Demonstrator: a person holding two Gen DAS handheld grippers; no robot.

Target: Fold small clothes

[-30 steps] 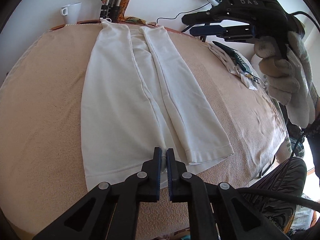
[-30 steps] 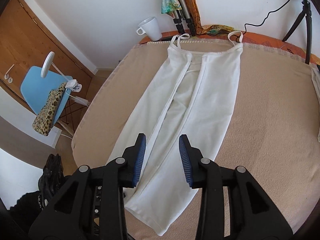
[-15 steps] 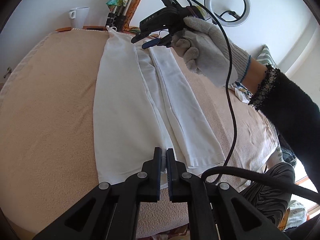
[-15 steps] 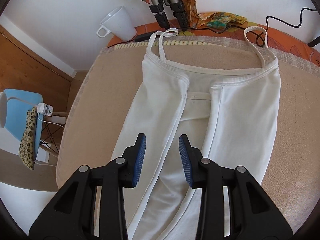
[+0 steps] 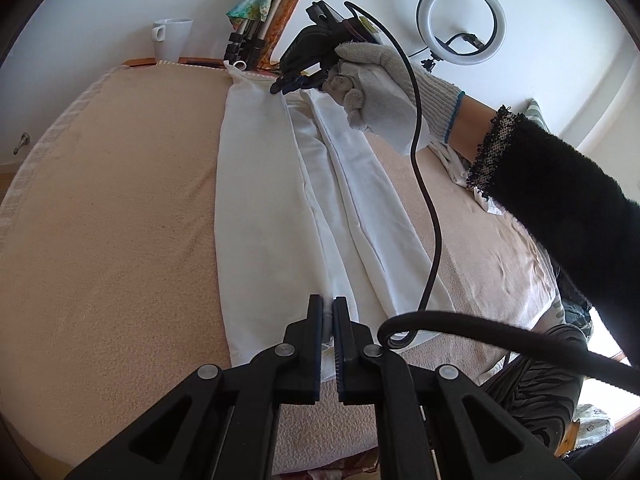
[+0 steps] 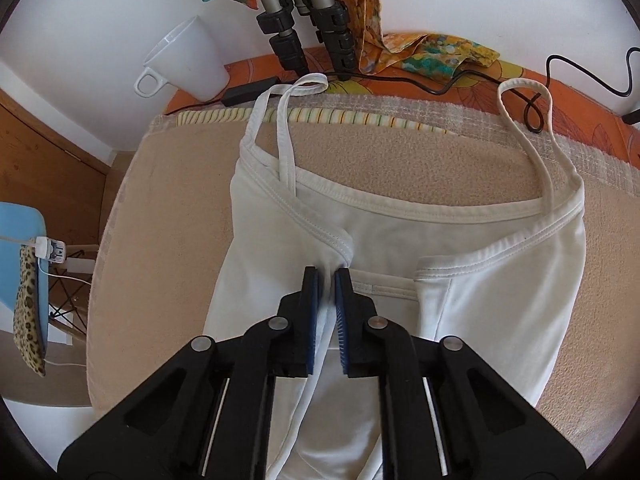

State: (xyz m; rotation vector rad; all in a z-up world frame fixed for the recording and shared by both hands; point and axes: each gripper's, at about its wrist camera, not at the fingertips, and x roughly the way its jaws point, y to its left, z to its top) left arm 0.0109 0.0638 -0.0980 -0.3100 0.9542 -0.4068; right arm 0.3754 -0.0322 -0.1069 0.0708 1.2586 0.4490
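The right gripper [image 6: 328, 276], apart a second ago, is now clamped on the top's [image 6: 500, 300] folded edge; the left gripper [image 5: 328, 308] is kept clamped on its hem, so folding can be started

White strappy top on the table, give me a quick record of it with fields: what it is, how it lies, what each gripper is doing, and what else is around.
garment: white strappy top, flat on the beige blanket
fold state: both long sides turned in toward the middle
left gripper: shut on the folded edge near the hem
right gripper: shut on the folded edge near the neckline
right hand: gloved, dark sleeve
straps: lying past the neckline, toward the wall
nearby: white mug, tripod legs, ring light
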